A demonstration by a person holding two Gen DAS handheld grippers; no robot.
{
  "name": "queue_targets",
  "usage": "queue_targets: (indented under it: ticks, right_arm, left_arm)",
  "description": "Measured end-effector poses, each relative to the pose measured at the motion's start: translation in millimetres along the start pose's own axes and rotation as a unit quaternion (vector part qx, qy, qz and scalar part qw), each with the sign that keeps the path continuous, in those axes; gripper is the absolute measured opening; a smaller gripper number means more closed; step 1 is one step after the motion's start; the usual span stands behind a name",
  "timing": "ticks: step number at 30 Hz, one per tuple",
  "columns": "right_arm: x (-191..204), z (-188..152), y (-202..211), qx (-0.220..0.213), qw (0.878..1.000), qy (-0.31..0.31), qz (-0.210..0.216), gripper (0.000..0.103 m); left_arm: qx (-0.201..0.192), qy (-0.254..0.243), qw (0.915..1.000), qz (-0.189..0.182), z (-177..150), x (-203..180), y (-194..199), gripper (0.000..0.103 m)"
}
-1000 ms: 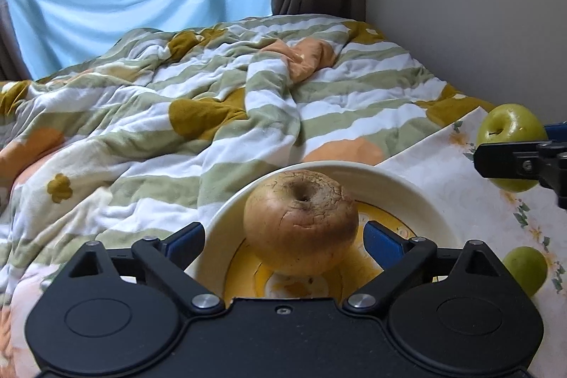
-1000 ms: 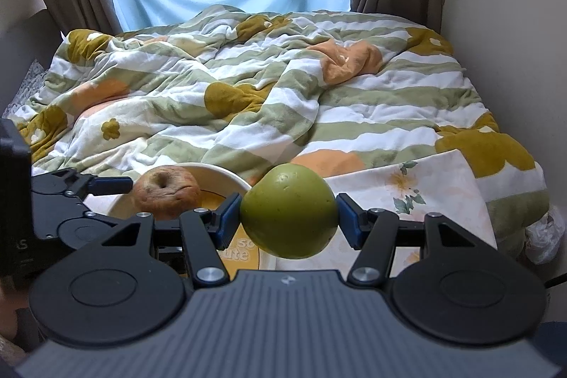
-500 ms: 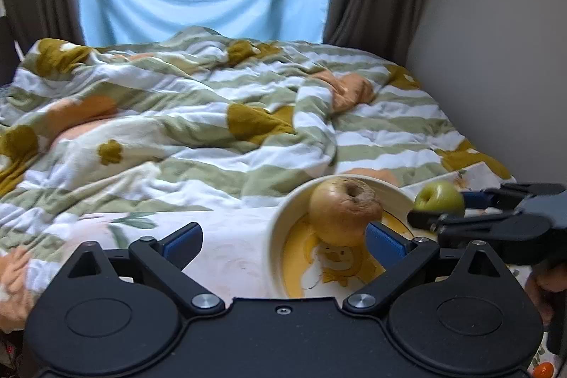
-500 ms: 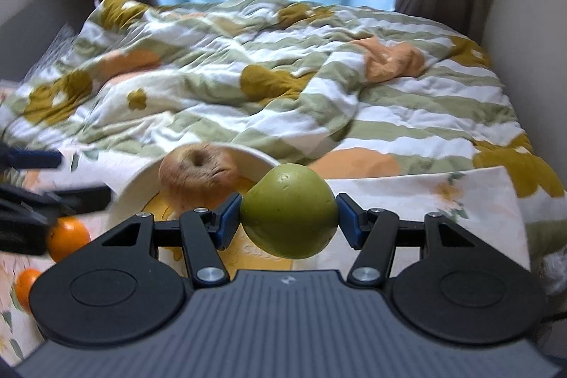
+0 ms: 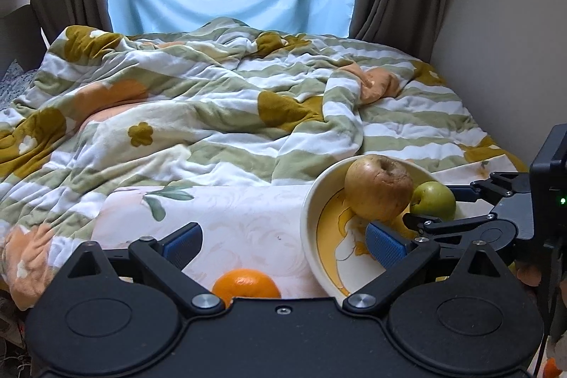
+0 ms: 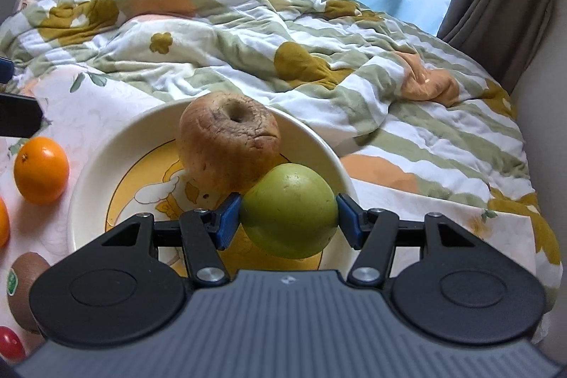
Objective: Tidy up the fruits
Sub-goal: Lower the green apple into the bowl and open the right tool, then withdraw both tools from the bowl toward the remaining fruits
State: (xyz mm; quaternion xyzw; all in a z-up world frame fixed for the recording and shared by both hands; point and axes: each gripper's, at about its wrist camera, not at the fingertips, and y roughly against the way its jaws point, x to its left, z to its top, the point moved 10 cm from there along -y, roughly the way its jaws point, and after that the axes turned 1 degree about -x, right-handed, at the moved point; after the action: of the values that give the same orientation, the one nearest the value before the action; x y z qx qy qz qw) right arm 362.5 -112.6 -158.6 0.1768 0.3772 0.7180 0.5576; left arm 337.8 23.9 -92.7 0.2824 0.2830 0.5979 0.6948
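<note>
Bowl (image 6: 106, 144) holds one brown apple (image 6: 228, 140) — one green apple (image 6: 288, 209) gripped.

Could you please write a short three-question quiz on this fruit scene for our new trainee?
1. True or false: the right gripper is shut on the round green apple.
2. Which fruit already lies in the cream bowl with the yellow picture? A) bright orange B) wrinkled brown apple C) brown kiwi
3. Fill in: the left gripper has its fingers ____, nothing between them.

Key: 1 true. 2 B, the wrinkled brown apple. 3 open.
</note>
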Motion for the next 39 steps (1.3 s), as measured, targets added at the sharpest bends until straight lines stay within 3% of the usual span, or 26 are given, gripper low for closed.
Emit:
queue_targets:
  ticks: [3, 5, 6, 7, 9, 21, 33, 39]
  right_arm:
    - [1.7, -1.5, -3.8, 0.003, 1.000, 0.007, -0.003, 0.074]
    - [4.0, 2.0, 0.1, -0.011, 1.000, 0.022, -0.016, 0.085]
    - [5.5, 4.5, 3.6, -0.017, 0.999, 0.036, -0.028, 0.100]
    - [7.1, 7.4, 9.0, -0.028, 0.998, 0.050, -0.039, 0.103]
    - [10.7, 10.5, 20.5, -0.046, 0.996, 0.066, -0.041, 0.103]
    - [3.5, 11.9, 67.9, -0.039, 0.999, 0.020, -0.025, 0.103]
    - [-26.9, -15.3, 162.3, -0.056, 0.996, -0.064, -0.019, 0.103]
    - [-33.1, -36.6, 221.3, -0.083, 0.994, -0.071, -0.024, 0.103]
  left_arm:
    - [0.001, 0.005, 1.0000, 0.000, -2.5, 3.0, 0.8, 0.100]
    - [0.001, 0.004, 1.0000, 0.004, -3.4, 4.1, 3.3, 0.100]
    - [0.000, 0.003, 1.0000, 0.007, -3.7, 5.7, 5.3, 0.100]
    - [-0.002, 0.001, 0.9999, 0.011, -4.0, 6.4, 8.2, 0.101]
    - [-0.008, -0.002, 0.9998, 0.019, -4.4, 7.7, 14.6, 0.101]
    - [-0.034, -0.002, 0.9989, 0.032, -2.0, -1.1, 60.7, 0.101]
    - [-0.077, -0.005, 0.9962, 0.041, -22.0, -28.0, 133.2, 0.101]
    - [-0.093, -0.010, 0.9945, 0.047, -44.2, -45.9, 163.8, 0.101]
